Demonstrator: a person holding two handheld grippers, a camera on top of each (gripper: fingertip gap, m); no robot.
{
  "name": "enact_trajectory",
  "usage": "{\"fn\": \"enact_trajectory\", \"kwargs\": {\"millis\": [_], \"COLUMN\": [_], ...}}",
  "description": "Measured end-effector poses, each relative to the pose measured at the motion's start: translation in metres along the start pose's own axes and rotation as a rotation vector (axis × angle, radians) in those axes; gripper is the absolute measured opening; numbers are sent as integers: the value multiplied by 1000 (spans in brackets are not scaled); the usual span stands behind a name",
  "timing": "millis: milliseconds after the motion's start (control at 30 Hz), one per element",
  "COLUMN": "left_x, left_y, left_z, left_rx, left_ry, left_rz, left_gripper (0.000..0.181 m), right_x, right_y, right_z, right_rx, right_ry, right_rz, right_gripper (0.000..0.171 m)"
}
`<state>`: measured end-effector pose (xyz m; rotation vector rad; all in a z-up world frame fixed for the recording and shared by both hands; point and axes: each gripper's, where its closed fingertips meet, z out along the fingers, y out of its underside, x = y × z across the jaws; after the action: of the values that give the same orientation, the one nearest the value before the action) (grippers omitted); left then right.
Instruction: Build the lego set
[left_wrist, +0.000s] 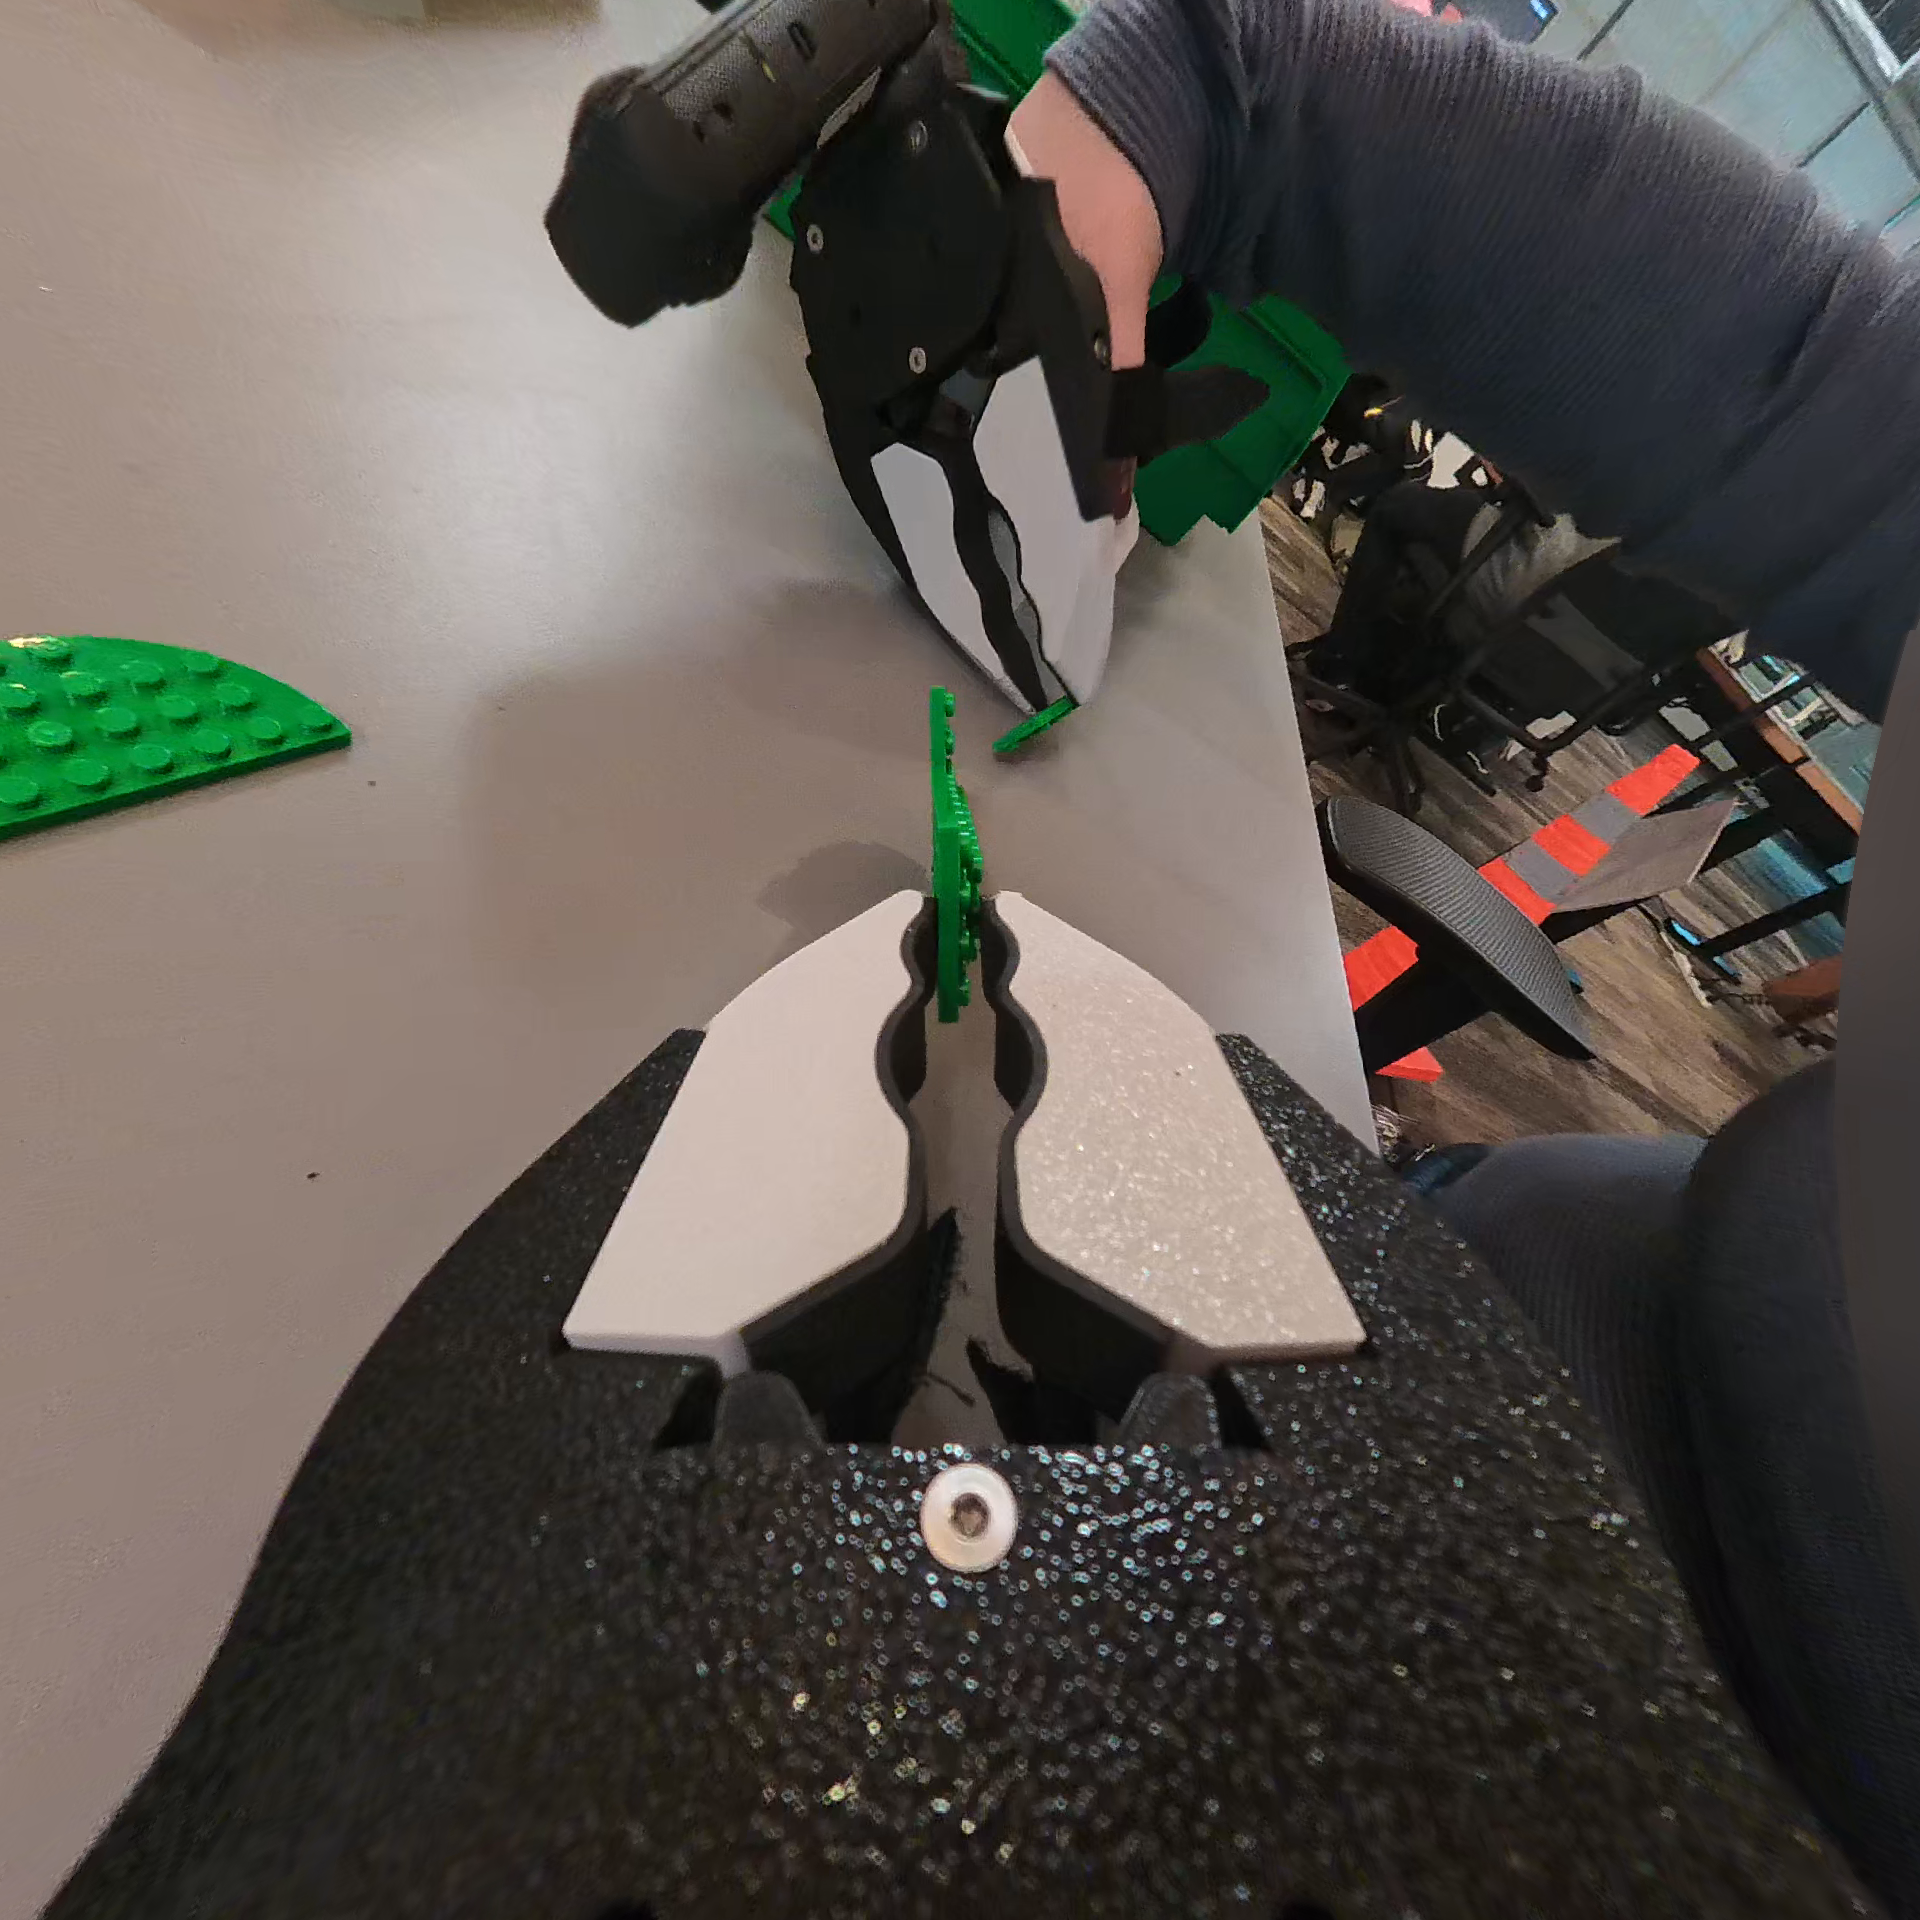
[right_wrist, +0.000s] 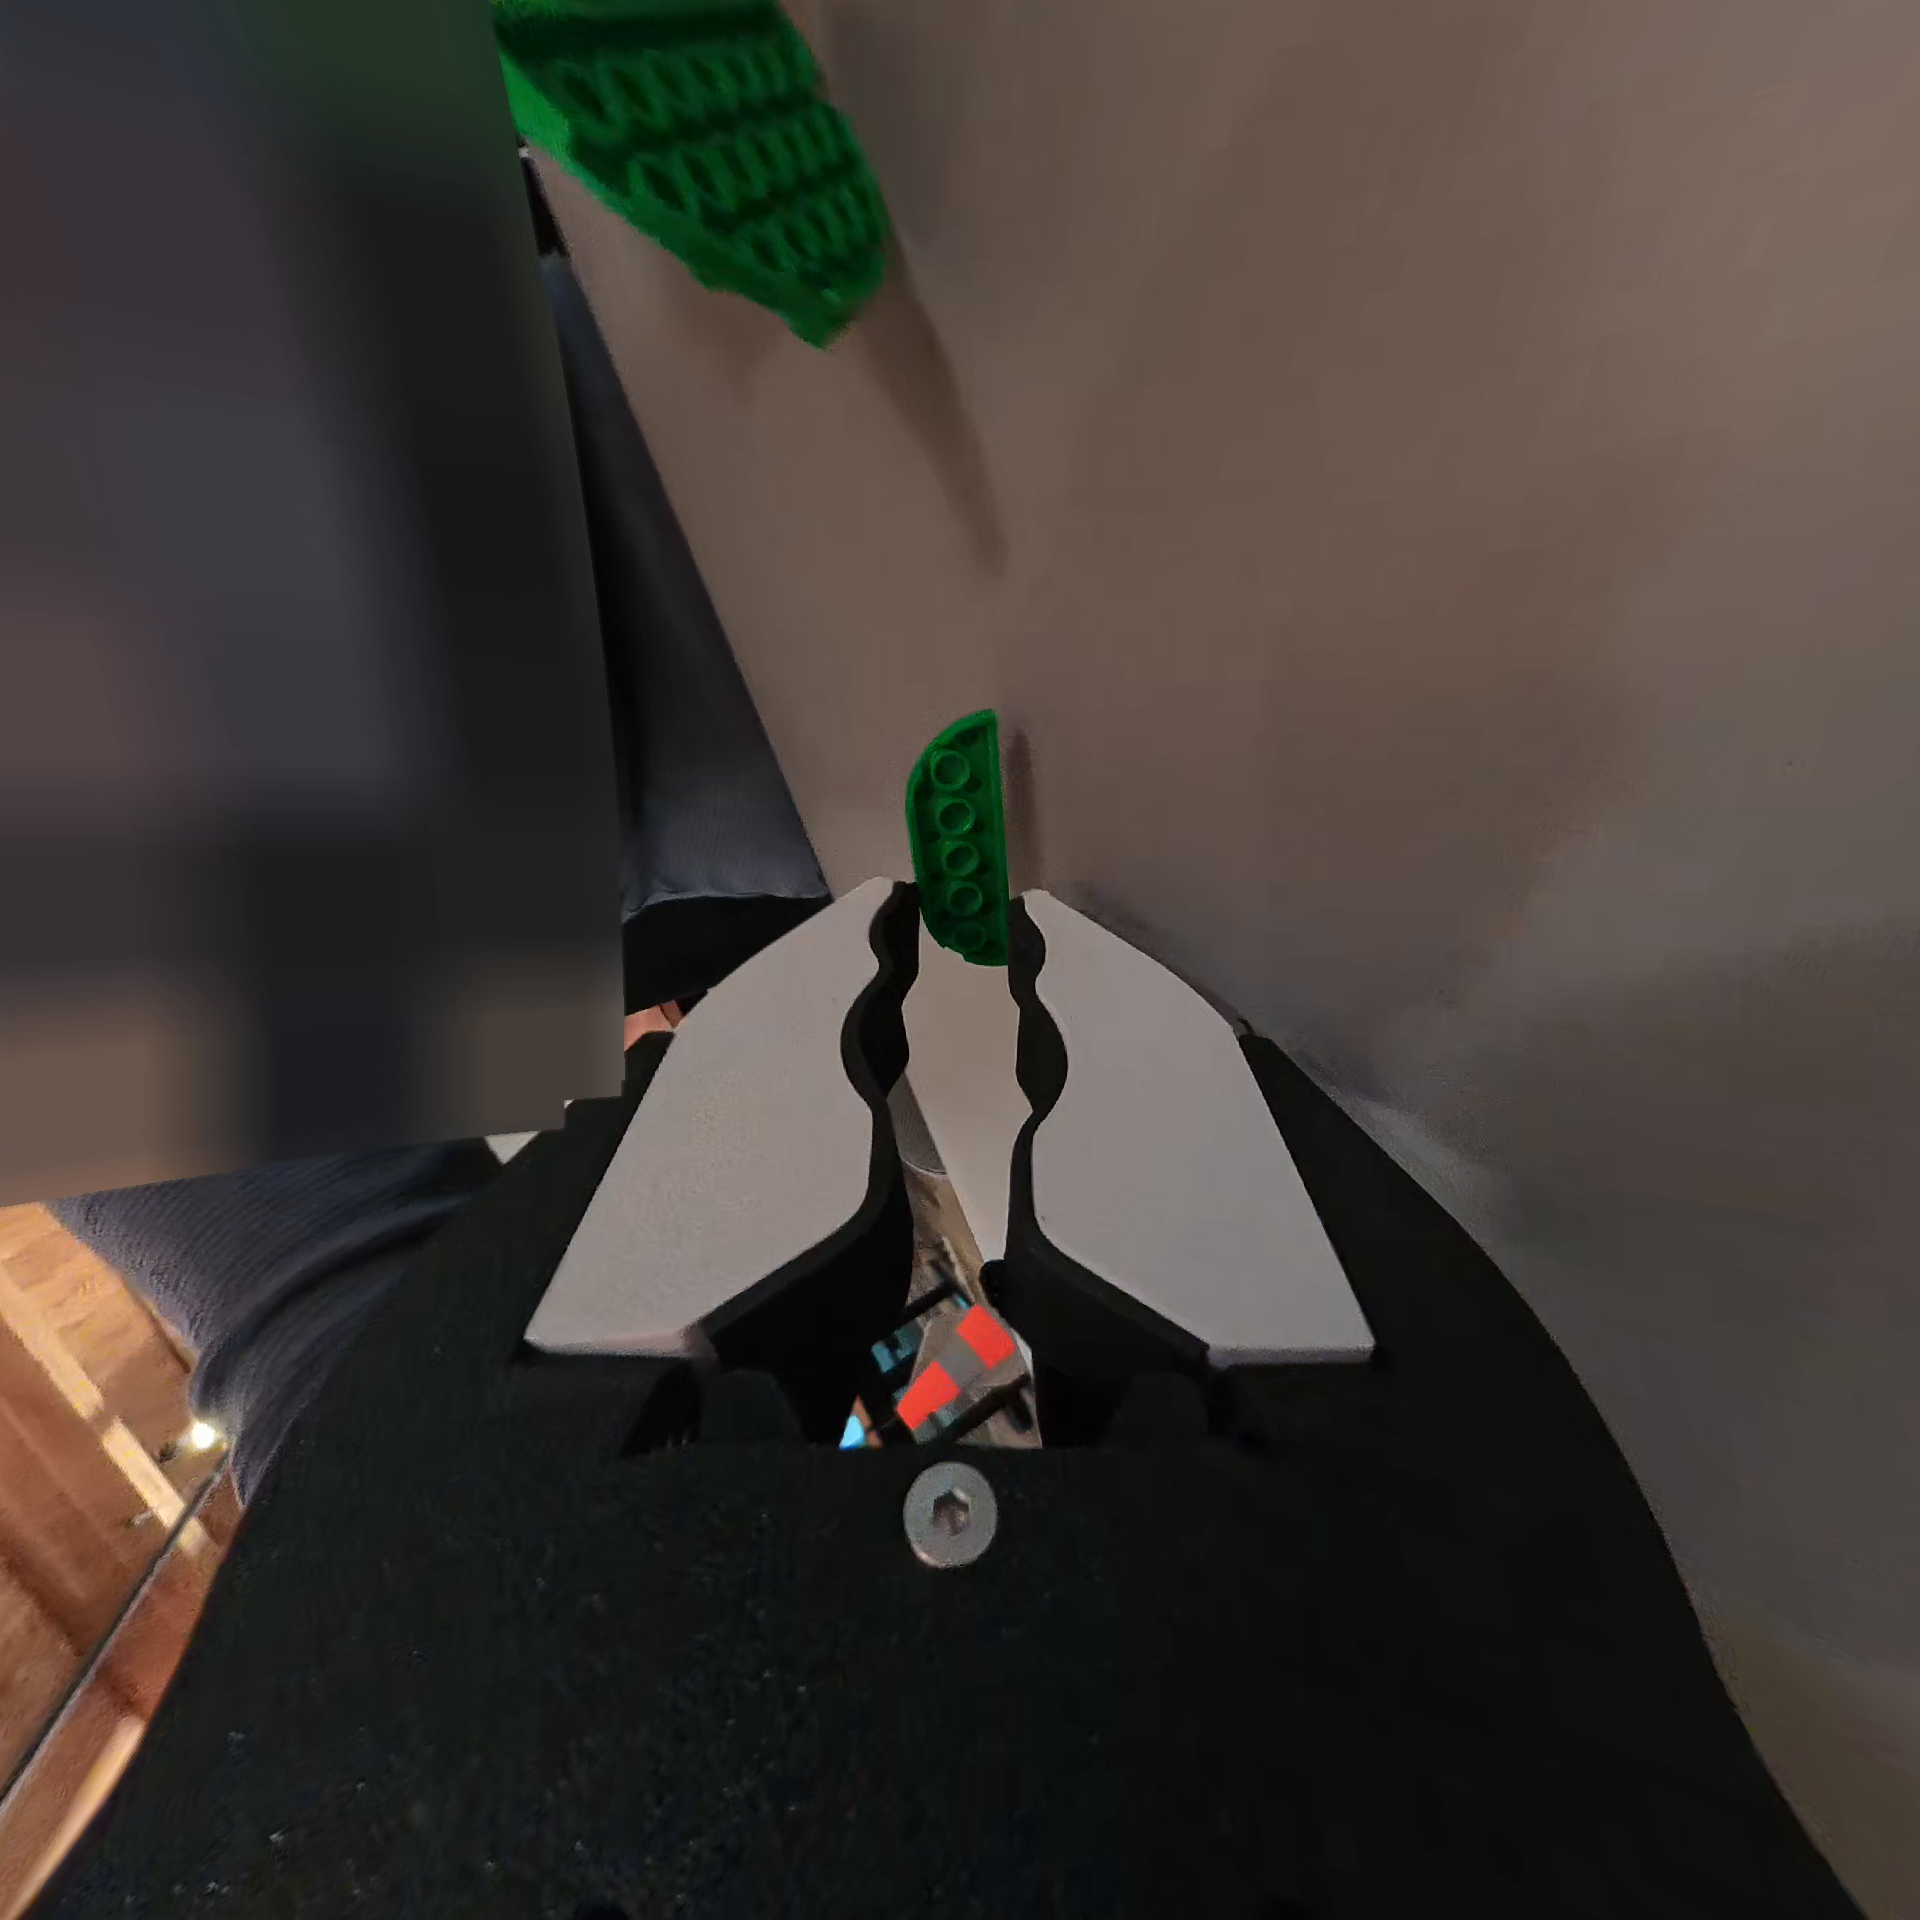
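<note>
In the left wrist view my left gripper (left_wrist: 958, 899) is shut on a green studded plate (left_wrist: 954, 831). It holds the plate edge-on above the grey table (left_wrist: 520, 520). My right gripper (left_wrist: 1049, 696) comes down from the top, held by a hand in a dark sleeve. It pinches a small green plate (left_wrist: 1031, 724) close beside the far end of the left plate; I cannot tell if they touch. In the right wrist view my right gripper (right_wrist: 961, 906) holds that small rounded plate (right_wrist: 958, 842) at its tips, underside showing. A larger green plate (right_wrist: 707, 156) shows blurred at the top.
A green half-round plate (left_wrist: 156, 717) lies flat on the table at the left. A green tray (left_wrist: 1247, 416) stands behind the right gripper near the table's right edge (left_wrist: 1299, 779). Beyond that edge are office chairs (left_wrist: 1455, 914) and the floor. The tips of one gripper are about 15 centimeters away from the tips of the other.
</note>
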<state>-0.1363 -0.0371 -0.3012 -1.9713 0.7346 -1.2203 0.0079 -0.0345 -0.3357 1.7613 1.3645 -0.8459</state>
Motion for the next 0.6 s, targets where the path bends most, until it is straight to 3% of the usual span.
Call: {"fn": "enact_trajectory", "kwargs": {"millis": [167,300,433,600], "left_x": [1,2,2,2], "left_y": [1,1,1,1], "left_z": [1,1,0,1], "left_rx": [-4,-4,-1,-5], "left_ry": [20,26,28,28], "left_rz": [-17,-23,-25,-23], "left_gripper": [7,7,7,7], "right_x": [10,22,19,7], "right_y": [0,-4,-12,-4], "right_z": [-10,-28,-37,-18], "right_rx": [31,104,246,336], "right_ry": [140,359,655,1063], "right_rz": [38,-29,-210,-488], "right_gripper": [21,28,31,29]}}
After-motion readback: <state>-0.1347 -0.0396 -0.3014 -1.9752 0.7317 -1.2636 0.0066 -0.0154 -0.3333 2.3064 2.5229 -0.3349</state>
